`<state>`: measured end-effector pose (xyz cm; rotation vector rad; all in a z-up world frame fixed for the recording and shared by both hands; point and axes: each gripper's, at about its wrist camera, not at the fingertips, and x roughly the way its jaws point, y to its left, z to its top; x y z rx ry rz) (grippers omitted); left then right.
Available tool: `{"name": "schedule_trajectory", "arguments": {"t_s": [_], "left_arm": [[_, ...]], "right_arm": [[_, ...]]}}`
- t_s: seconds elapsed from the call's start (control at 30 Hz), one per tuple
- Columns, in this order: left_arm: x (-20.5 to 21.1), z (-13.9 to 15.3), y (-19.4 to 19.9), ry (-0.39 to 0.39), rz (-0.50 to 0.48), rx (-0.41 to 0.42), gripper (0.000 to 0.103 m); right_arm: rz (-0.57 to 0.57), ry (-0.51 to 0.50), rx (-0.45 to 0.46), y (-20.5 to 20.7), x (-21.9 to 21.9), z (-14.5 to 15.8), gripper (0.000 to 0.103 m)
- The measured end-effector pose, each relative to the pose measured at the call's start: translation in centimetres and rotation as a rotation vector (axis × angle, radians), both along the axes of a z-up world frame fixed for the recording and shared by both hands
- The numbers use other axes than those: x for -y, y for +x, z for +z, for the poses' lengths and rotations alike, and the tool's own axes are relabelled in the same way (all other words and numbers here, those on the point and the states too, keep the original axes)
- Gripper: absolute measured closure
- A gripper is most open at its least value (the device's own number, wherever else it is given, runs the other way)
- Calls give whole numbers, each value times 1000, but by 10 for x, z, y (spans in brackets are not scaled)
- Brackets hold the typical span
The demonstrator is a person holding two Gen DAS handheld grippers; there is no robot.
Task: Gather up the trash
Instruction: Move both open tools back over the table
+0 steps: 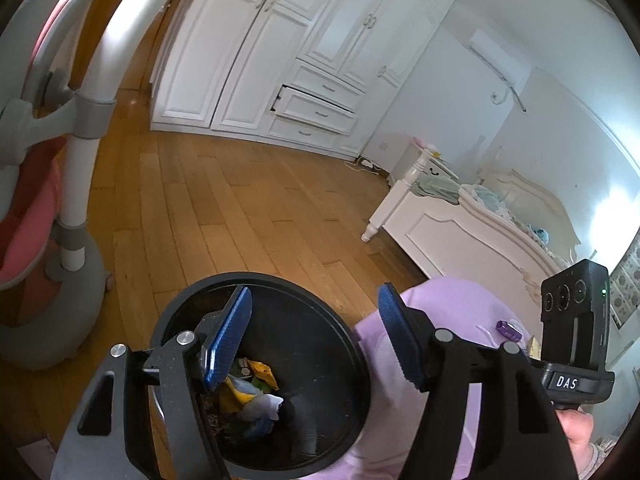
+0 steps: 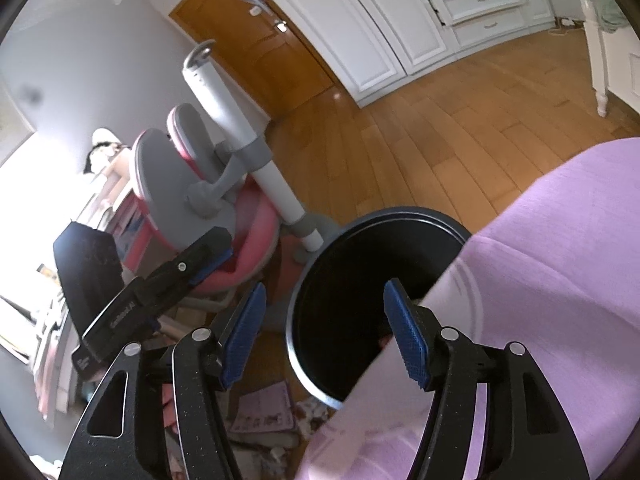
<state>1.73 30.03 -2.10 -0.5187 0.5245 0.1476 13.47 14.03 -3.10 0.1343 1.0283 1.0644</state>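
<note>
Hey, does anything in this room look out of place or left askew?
Yes. One drawer of the white wardrobe sits partly pulled out and crooked, unlike the flush ones around it. Papers also lie scattered on the floor beside the black bin.

surface: wooden floor [image 1: 248, 200] | on it: black trash bin [image 1: 320, 292], chair base [image 1: 60, 320], bed leg [image 1: 370, 232]
</note>
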Motion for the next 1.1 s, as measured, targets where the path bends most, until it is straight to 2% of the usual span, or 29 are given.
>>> {"name": "schedule_trajectory", "arguments": {"t_s": [0.13,0.3,0.37,0.43,0.47,0.6,1.03,1.1], "left_arm": [[23,7,4,27,-40,6,24],[60,16,12,80,-119,12,20],[76,19,16,107,-152,17,14],[95,21,21,139,-197,25,12],[103,22,24,155,-220,26,12],[144,22,36,234,-317,17,7],[264,0,86,447,-613,-50,6],[277,-5,96,460,-647,-75,6]], "right_arm": [[-23,9,17,-3,22,7,41],[-76,14,59,-6,64,16,41],[-105,6,75,-6,84,18,41],[-143,-13,105,-7,108,20,36],[-164,-22,124,-8,120,21,29],[-237,-65,170,-10,168,21,28],[-461,-194,310,-14,303,26,28],[-507,-221,335,-10,319,27,23]]}}
